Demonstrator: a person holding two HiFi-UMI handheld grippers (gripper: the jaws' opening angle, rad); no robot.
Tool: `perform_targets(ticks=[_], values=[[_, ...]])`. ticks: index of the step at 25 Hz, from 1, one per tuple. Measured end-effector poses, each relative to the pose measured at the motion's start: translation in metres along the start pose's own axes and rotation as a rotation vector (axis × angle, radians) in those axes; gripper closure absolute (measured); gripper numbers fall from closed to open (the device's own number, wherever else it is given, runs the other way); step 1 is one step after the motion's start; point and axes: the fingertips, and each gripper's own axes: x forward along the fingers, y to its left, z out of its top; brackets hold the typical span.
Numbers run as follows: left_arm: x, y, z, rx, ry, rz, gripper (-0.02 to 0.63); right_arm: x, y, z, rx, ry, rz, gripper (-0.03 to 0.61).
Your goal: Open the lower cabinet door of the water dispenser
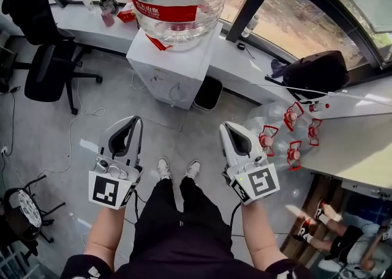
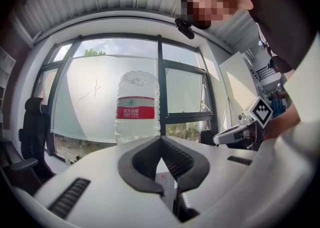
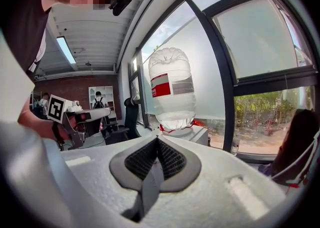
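Both grippers are clenched on nothing: the left gripper (image 1: 133, 121) and right gripper (image 1: 226, 127) each show jaw tips pressed together in their own views, with no thing between. The water dispenser (image 1: 174, 66) stands ahead of them, roughly midway between the two and well apart from either, with its big bottle (image 1: 180, 2) on top. The lower cabinet door would be on the front face below; from this steep angle I cannot pick out its edge or handle. Step in hand, as I judge it: the approach, with no contact yet. The next move calls for closing the gap, getting low enough to see the door, choosing one gripper, and parting its jaws for a handle or hooking the free edge, then pulling along the door's arc. Room: bare floor (image 1: 184, 134) runs straight ahead of both grippers. Out beyond the left gripper sit an office chair (image 1: 46, 70) and a loose cable (image 1: 86, 111). Ahead of the right gripper a dark bin (image 1: 208, 93) stands just beside the dispenser, and empty bottles (image 1: 288, 137) crowd its outer side under a counter (image 1: 355, 149). Which way the door hinges I cannot tell; a swing toward the bin looks tighter.
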Motion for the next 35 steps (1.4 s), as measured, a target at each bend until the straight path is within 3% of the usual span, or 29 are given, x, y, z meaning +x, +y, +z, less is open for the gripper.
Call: perform_targets(ticks=[8,17,27,35], values=[[0.011,0.014,-0.057,-0.004,0.01,0.047,0.606,0.031,-0.004,-0.043,-0.014,-0.012,0.04,0.575],[0.01,0.02,-0.152,0.005,0.033,0.047,0.606,0.057,-0.013,-0.146,-0.016,0.047,0.049,0.575],[0.019,0.025,-0.218,0.03,-0.006,0.042,0.606,0.094,-0.021,-0.216,-0.053,0.054,0.092,0.575],[0.026,0.028,-0.285,-0.001,0.003,0.036,0.606,0.125,-0.032,-0.282,-0.062,0.054,0.113,0.575]])
